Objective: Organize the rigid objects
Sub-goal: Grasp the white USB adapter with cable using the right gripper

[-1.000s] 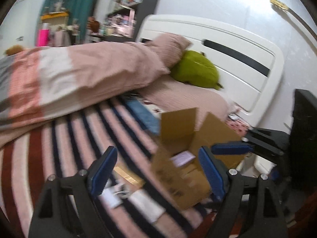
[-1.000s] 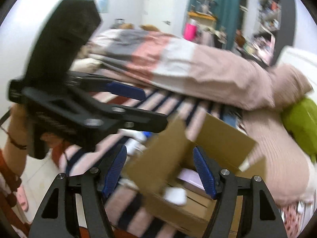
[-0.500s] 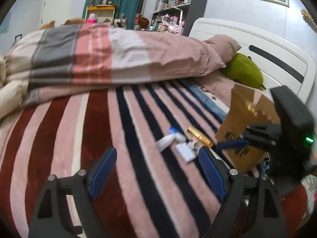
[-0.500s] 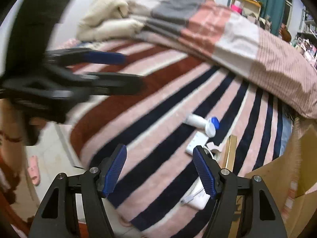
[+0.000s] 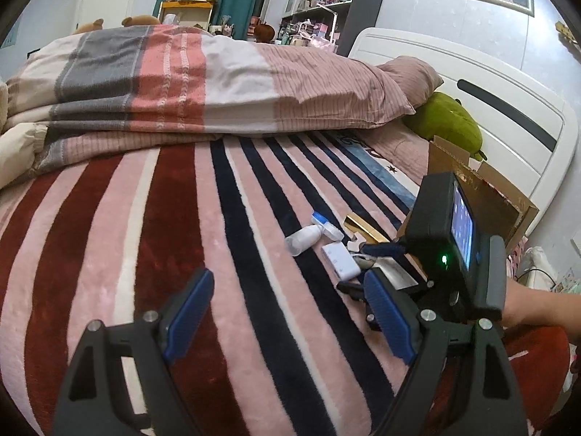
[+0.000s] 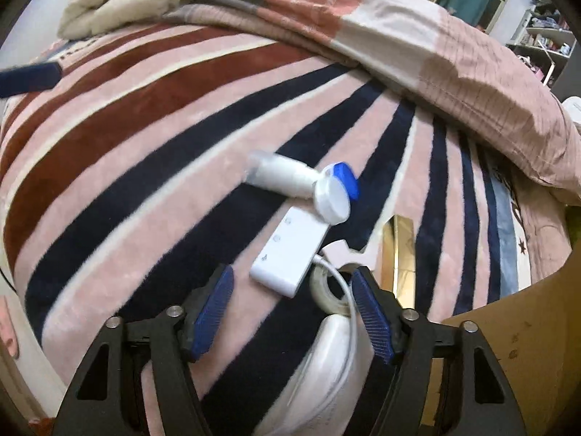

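Clutter is still lying loose: white adapter (image 6: 290, 250), bottle (image 6: 283, 178), tape roll (image 6: 326, 287); right gripper (image 6: 292, 309), jaws narrowing, pinching nothing; left gripper (image 5: 287, 321) spread.

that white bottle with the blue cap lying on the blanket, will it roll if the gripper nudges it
Probably. The bottle lies on its side with a round body, so a sideways push could roll it, though its wide cap may make it curve. The plush blanket should slow it. It looks like light plastic.

A striped blanket (image 5: 225, 225) covers the bed, a folded quilt (image 5: 174, 83) lying behind it beside a green plush toy (image 5: 445, 120) and white headboard (image 5: 508, 98).
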Action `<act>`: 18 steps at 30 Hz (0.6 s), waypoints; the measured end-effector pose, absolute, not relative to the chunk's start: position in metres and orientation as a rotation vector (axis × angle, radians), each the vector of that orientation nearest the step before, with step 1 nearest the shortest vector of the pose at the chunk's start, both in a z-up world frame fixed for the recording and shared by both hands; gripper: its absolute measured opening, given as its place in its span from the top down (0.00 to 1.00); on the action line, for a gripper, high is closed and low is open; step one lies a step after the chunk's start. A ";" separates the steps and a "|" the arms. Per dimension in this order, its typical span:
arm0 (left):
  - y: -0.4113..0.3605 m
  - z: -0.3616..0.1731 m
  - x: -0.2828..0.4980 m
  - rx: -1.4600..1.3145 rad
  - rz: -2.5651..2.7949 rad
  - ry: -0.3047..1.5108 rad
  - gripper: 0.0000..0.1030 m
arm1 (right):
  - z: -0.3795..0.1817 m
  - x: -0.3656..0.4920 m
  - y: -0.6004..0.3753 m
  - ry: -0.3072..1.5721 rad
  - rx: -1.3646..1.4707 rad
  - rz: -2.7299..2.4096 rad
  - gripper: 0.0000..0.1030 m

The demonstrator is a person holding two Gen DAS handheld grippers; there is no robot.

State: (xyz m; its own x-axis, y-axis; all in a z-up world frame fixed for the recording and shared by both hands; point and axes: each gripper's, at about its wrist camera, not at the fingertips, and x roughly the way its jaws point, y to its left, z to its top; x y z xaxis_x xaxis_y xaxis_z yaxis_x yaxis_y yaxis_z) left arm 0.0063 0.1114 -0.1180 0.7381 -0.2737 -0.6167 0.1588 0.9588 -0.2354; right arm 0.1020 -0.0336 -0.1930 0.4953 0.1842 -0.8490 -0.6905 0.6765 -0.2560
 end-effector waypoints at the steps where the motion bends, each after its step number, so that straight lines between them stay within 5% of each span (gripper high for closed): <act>1: 0.111 -0.118 0.006 -0.173 -0.237 0.703 0.20 | -0.194 0.100 -0.033 0.894 -0.654 0.575 0.52; 5: 0.109 -0.118 0.005 -0.169 -0.238 0.702 0.20 | -0.193 0.095 -0.032 0.857 -0.676 0.583 0.59; 18: 0.107 -0.118 0.003 -0.165 -0.235 0.718 0.20 | -0.190 0.075 -0.032 0.944 -0.536 0.843 0.57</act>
State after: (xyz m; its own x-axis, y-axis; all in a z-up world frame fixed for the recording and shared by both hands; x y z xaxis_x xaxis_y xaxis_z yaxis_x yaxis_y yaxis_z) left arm 0.0032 0.1065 -0.1179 0.7289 -0.2681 -0.6300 0.1557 0.9610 -0.2288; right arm 0.0753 -0.0317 -0.1902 0.3172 0.3860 -0.8662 -0.8172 0.5747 -0.0432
